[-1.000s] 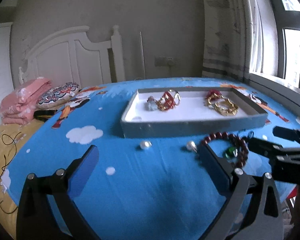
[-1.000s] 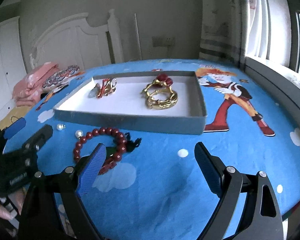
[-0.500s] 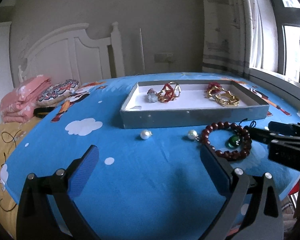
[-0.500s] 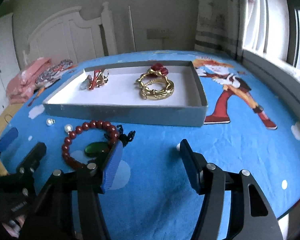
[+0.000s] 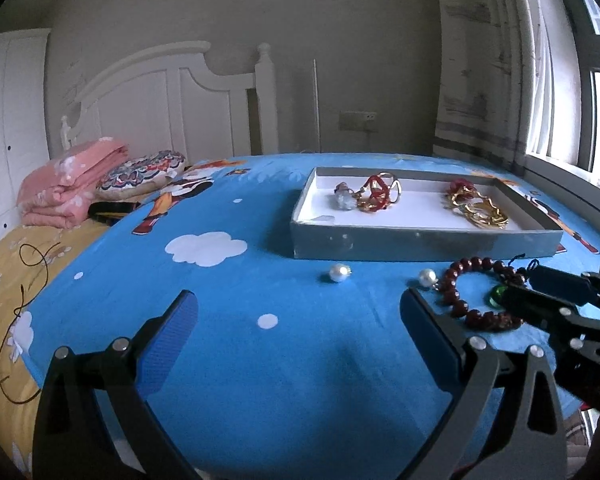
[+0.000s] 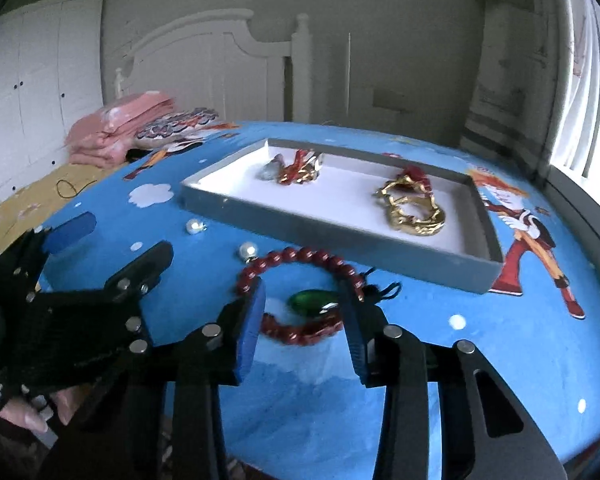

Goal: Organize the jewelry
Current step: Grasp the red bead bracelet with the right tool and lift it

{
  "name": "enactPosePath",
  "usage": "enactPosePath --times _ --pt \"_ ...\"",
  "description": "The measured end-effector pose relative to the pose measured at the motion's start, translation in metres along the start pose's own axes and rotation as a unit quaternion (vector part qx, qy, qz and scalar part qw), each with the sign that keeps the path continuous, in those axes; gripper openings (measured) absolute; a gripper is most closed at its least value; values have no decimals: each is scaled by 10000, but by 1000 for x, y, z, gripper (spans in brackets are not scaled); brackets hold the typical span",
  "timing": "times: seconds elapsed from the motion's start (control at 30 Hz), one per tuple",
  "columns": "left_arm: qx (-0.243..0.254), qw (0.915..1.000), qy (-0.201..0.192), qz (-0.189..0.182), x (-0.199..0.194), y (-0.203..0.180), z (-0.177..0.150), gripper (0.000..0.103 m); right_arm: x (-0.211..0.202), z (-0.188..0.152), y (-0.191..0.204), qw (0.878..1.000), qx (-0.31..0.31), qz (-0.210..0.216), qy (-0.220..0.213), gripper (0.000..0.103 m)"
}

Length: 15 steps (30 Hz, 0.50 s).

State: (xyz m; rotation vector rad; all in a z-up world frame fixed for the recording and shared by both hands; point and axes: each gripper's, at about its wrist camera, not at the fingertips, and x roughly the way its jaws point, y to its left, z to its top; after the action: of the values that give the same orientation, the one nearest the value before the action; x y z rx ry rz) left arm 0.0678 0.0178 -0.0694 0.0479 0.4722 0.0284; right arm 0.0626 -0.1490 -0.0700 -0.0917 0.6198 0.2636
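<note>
From the left wrist we see our left gripper (image 5: 298, 330) wide open over bare blue bedspread (image 5: 260, 380), pearls (image 5: 339, 272) before the tray (image 5: 420, 245). From the right wrist, our right gripper (image 6: 302, 322) is closing around the red bead bracelet (image 6: 300, 258) and green stone (image 6: 310, 303), pads not yet pressing
</note>
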Motion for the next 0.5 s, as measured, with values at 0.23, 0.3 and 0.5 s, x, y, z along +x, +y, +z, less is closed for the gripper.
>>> enactPosePath --times 0.23,0.3,0.5 --pt "-49 9999 80 -80 5 1 -3 98 2 -6 -22 9982 547 -205 157 37" --pt "-60 9999 76 -75 5 2 -4 98 3 -7 -21 9982 534 -167 197 37" --pt "-146 9999 42 -30 2 7 -5 98 2 -6 -15 9983 264 -444 267 37"
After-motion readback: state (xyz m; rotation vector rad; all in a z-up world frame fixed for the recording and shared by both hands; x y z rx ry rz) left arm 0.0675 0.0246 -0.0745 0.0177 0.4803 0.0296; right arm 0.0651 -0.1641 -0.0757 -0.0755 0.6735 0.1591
